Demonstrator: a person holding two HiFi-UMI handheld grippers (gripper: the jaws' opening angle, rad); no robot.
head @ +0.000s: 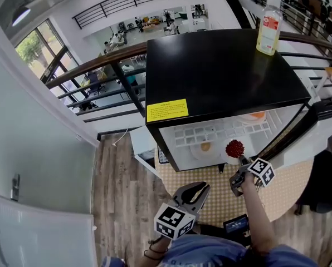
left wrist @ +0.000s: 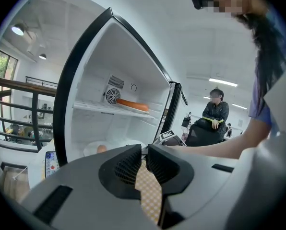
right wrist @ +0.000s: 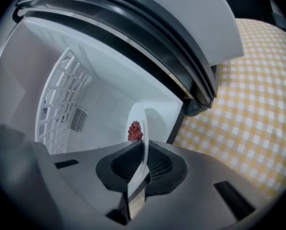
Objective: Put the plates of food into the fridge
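A black mini fridge (head: 221, 71) stands with its door (head: 299, 129) swung open to the right. My right gripper (head: 241, 174) is shut on the rim of a white plate (right wrist: 142, 123) bearing red berries (right wrist: 135, 131), held edge-on at the fridge's lower opening. A plate of orange food (left wrist: 132, 105) lies on the upper shelf. Another plate with a small brown item (left wrist: 101, 149) rests on the fridge floor. My left gripper (head: 194, 193) hangs back in front of the fridge, shut with nothing in it; its tips (left wrist: 144, 150) almost touch.
The fridge sits on a round table with a yellow checked cloth (head: 283, 191). A clear bottle (head: 269, 24) stands on the fridge top. A phone (head: 237, 225) lies near the table's front edge. A seated person (left wrist: 215, 116) is beyond the door; railings run behind.
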